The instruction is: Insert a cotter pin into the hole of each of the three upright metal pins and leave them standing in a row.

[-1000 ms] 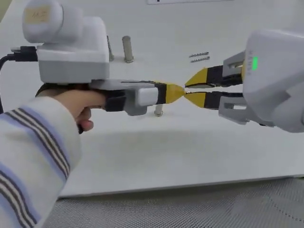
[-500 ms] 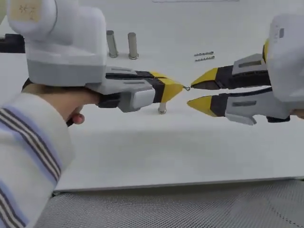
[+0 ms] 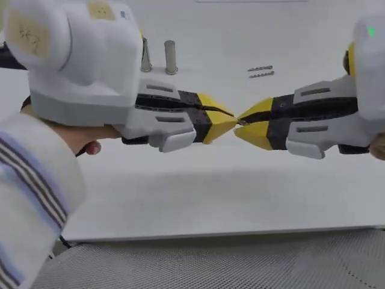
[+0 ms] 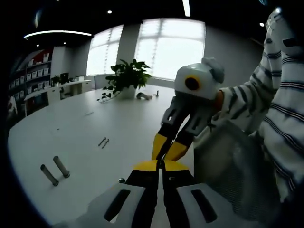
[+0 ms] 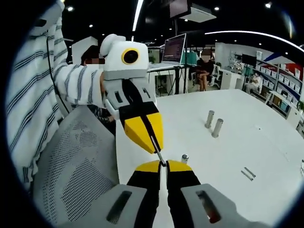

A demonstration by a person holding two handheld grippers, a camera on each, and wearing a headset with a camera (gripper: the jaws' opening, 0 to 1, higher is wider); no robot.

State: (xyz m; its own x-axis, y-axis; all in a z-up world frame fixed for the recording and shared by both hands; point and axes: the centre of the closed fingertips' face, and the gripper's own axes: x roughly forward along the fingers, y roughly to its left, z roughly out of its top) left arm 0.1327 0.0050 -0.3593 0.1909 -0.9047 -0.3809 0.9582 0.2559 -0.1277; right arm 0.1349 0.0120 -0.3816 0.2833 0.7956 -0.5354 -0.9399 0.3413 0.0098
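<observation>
We hold the grey-and-black left gripper (image 3: 231, 119) and its twin, the right gripper (image 3: 239, 124), nose to nose above the white tabletop (image 3: 198, 192), with a thin, wire-like metal cotter pin (image 5: 158, 151) bridging their yellow tips. The left gripper's jaws are pressed together on one end of the cotter pin. In the right gripper view the right gripper's jaws look closed on the other end, though the head view hints at a sliver of gap. A grey cylindrical upright metal pin (image 5: 185, 158) stands on the table just at one o'clock of the right tips in that view. Two more upright metal pins (image 3: 146, 55) wait side by side at eleven o'clock from the meeting point in the head view, and two spare cotter pins (image 3: 260, 71) lie at one o'clock. We judge this to be a hand-over or re-grip in mid-air, and that is where the risk lies. If one claw lets go before the other bites firmly, the wire drops. If both pull, it bends or twists askew, and a skewed cotter pin will miss the small hole. A careless descent could also topple the nearest upright pin.
</observation>
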